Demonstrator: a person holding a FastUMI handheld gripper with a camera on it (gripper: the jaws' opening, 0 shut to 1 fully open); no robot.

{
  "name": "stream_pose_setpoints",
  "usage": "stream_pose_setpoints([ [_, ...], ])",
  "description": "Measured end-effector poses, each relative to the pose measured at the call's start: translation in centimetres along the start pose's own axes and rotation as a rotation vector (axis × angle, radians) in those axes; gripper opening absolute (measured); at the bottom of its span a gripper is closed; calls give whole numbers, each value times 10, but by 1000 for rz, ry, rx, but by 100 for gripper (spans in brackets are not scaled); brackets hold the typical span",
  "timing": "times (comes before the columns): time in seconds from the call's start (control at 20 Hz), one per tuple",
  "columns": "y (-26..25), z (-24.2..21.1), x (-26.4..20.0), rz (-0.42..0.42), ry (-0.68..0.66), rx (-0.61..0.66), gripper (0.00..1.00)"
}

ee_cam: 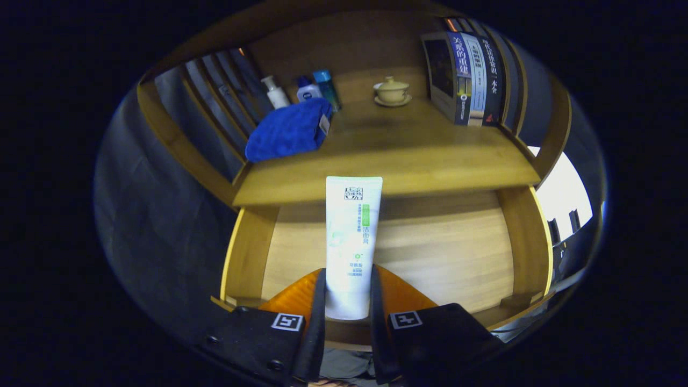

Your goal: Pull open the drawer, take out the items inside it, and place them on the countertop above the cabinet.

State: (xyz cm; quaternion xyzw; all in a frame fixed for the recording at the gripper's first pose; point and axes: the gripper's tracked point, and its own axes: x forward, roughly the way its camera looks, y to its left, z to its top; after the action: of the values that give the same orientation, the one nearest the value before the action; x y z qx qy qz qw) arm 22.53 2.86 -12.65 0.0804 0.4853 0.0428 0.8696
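Observation:
A white tube (351,242) with green print stands upright between my fingers, and my gripper (347,293) is shut on its lower end. Behind and below the tube lies the pulled-out wooden drawer (430,258), whose bare bottom shows on both sides of the tube. The tube's top edge reaches up in front of the wooden countertop (398,156) above the drawer.
On the countertop lie a folded blue towel (290,130) at the left, a white pump bottle (276,92) and two small bottles (317,88) behind it, a lidded tea cup (392,90) at the back, and upright books (467,75) at the right. Slatted sides fence the countertop.

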Motion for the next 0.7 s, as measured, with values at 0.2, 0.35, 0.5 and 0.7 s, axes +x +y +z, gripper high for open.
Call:
stream_pose_setpoints([
  [0.2, -2, 70, 19, -45, -112, -32, 45],
  [0.35, -3, 99, 44, -66, -132, -31, 45],
  [0.5, -16, 112, 76, -98, -108, 3, 45],
  [0.7, -42, 120, 102, -157, -67, 46, 45],
])
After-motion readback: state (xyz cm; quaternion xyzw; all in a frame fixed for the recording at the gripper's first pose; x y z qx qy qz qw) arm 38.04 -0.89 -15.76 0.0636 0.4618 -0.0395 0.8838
